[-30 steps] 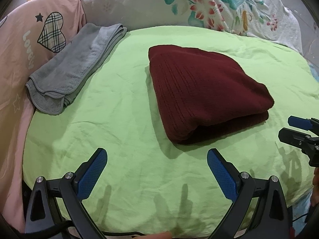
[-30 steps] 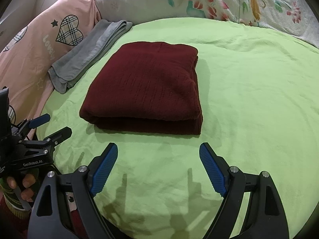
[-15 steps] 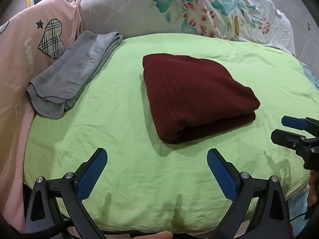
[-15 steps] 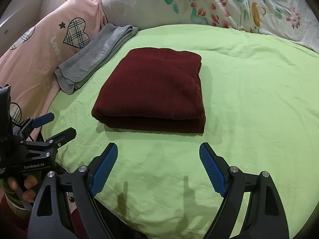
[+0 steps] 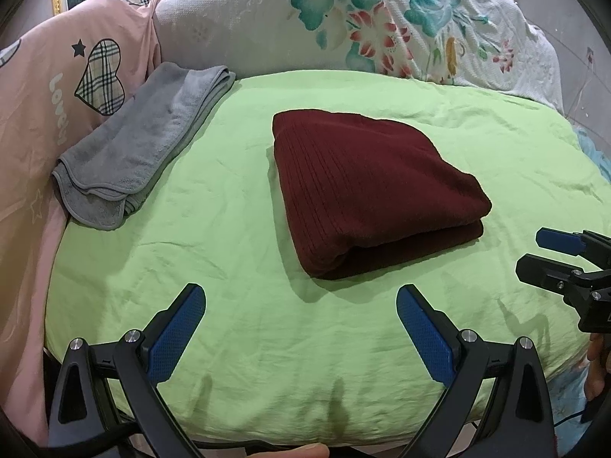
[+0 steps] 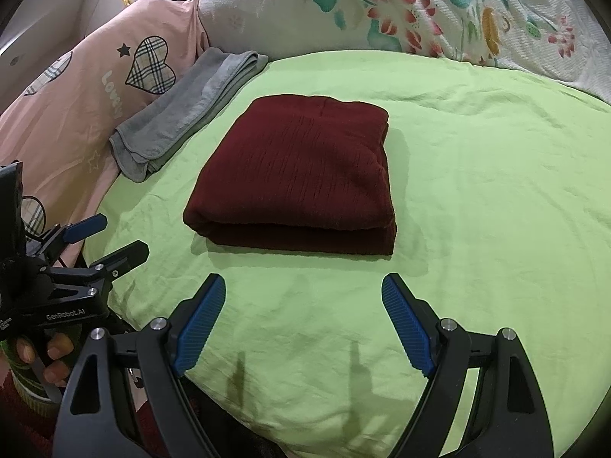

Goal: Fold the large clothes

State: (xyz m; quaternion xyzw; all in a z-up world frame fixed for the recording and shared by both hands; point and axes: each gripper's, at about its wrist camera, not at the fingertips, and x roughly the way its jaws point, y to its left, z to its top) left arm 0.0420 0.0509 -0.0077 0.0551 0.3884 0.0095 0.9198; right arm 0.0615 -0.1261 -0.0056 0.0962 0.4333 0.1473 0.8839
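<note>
A dark red knitted garment [image 5: 366,187] lies folded into a thick rectangle on the light green bed sheet [image 5: 236,252]; it also shows in the right wrist view [image 6: 298,175]. My left gripper [image 5: 301,324] is open and empty, near the bed's front edge, short of the garment. My right gripper [image 6: 301,316] is open and empty, also in front of the garment. Each gripper shows in the other's view: the right one at the right edge [image 5: 550,255], the left one at the left edge [image 6: 103,240].
A folded grey towel [image 5: 137,152] lies at the sheet's left edge, also in the right wrist view [image 6: 187,110]. A pink pillow with plaid hearts [image 5: 49,87] is at the left. A white floral pillow [image 5: 343,26] lies behind.
Both grippers have drawn back and risen away from the folded garment, which now looks smaller and farther off. Both stay open. The garment has not moved.
</note>
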